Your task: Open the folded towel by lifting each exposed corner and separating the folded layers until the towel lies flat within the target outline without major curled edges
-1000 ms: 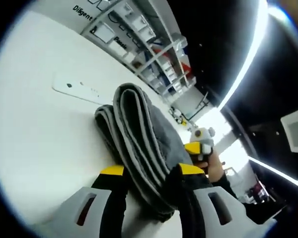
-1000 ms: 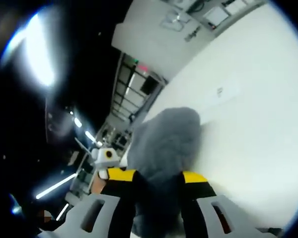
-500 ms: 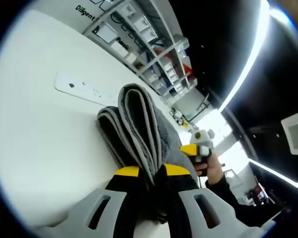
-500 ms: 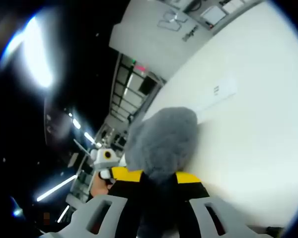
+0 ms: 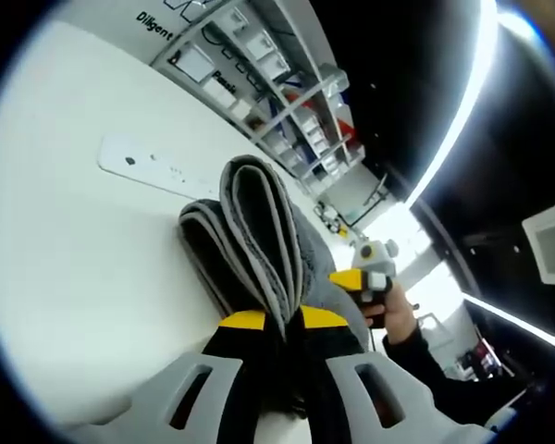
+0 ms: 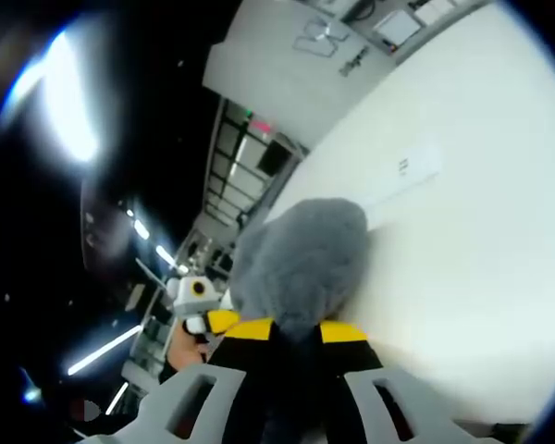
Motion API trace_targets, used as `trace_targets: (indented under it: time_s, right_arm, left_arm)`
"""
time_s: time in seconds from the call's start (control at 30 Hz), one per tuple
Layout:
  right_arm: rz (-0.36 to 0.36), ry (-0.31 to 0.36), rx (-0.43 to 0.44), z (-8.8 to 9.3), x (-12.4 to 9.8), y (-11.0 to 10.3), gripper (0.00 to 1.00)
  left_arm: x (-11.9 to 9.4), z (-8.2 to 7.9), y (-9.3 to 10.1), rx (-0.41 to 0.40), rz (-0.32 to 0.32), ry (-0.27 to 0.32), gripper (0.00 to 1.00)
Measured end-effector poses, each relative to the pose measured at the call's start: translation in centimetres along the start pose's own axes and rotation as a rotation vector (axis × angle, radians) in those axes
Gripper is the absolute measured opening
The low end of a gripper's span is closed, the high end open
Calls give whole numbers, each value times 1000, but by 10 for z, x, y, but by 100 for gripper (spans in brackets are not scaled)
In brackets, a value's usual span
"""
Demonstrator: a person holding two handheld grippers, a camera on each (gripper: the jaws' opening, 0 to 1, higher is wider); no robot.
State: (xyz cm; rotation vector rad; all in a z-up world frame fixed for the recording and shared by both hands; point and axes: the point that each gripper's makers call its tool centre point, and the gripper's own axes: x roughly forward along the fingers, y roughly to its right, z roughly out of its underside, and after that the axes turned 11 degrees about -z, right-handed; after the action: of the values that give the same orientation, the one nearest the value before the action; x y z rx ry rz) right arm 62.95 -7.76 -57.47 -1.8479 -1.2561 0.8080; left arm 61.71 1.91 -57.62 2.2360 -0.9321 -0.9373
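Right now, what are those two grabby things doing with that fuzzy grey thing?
A person is holding a gripper in each hand, and both are pinching the same grey towel. The left gripper is clamped on the edges of its folded layers, and the right gripper is clamped on another part. The towel is bunched up between them over the white table, so it has not been opened out flat yet.

The left gripper point(image 5: 283, 321), with yellow-tipped black jaws, is clamped on the folded grey terry towel point(image 5: 254, 231), whose layered edges rise toward twelve o'clock over the white table point(image 5: 74, 268). The other gripper point(image 5: 365, 277) appears at three o'clock, held by a hand point(image 5: 396, 310).
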Motion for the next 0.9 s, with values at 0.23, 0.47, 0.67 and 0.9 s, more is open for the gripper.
trace_targets:
  time_s: [0.23, 0.47, 0.67, 0.9]
  right_arm:
    - [-4, 2, -63, -1, 1, -3, 11]
    - [-8, 46, -88, -9, 4, -2, 7]
    - [-19, 51, -69, -9, 6, -4, 6]
    - [-19, 10, -54, -3, 5, -4, 6]
  left_arm:
    - [-1, 1, 2, -10, 1, -5, 8]
    - [-1, -5, -1, -2, 7, 6, 6]
    - [-2, -17, -10, -20, 12, 10, 6]
    - [-2, -19, -12, -25, 16, 0, 6]
